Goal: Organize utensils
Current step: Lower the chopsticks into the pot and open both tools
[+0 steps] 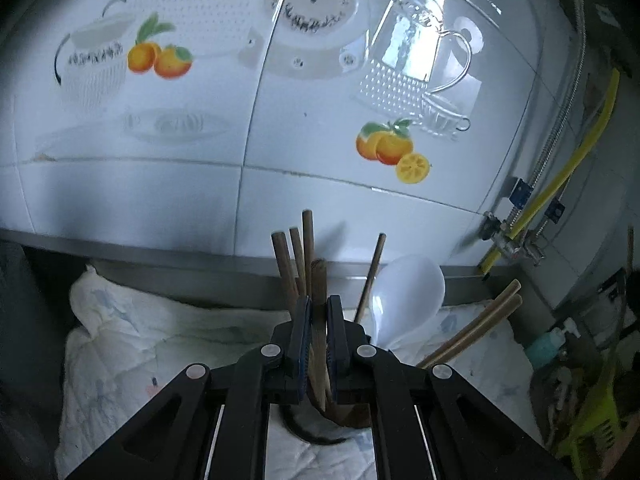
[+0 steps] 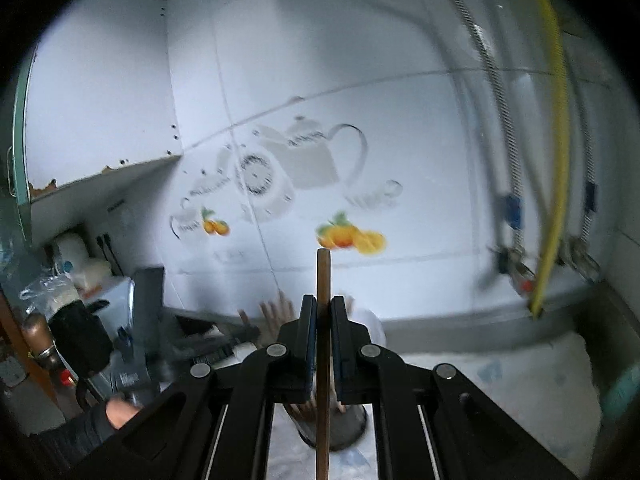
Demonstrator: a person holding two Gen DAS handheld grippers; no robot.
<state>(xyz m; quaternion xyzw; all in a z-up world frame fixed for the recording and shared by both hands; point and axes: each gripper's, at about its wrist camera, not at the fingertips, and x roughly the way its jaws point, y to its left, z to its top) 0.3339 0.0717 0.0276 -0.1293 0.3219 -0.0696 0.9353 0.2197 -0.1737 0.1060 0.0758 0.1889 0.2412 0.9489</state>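
Over the cloth-covered table [image 1: 120, 340], against the tiled wall [image 1: 200, 184], the left hand-held gripper [image 1: 319, 316] is pinching a wooden chopstick [image 1: 319, 280] with its jaws narrowed right down onto the stick. That stick is standing among other chopsticks [image 1: 298, 256] and a white plastic spoon [image 1: 404, 300] in a dark holder [image 1: 352, 416], while two more sticks [image 1: 480, 324] are leaning out to the right.

Seen from the right wrist, the right hand-held gripper [image 2: 323, 316] is clamping a single wooden stick [image 2: 323, 276] upright, jaws nearly touching, and is hanging above a round container [image 2: 348, 428] on the table.

Judging from this, the main risk is crowding: lowering the left stick could be jamming it against its neighbours, nudging the spoon or tipping the holder on the soft cloth. The right stick is gripped near its middle with long ends free, so it could be pivoting in the pads and missing the container's mouth. Both grippers are also working close together, so a collision is possible.
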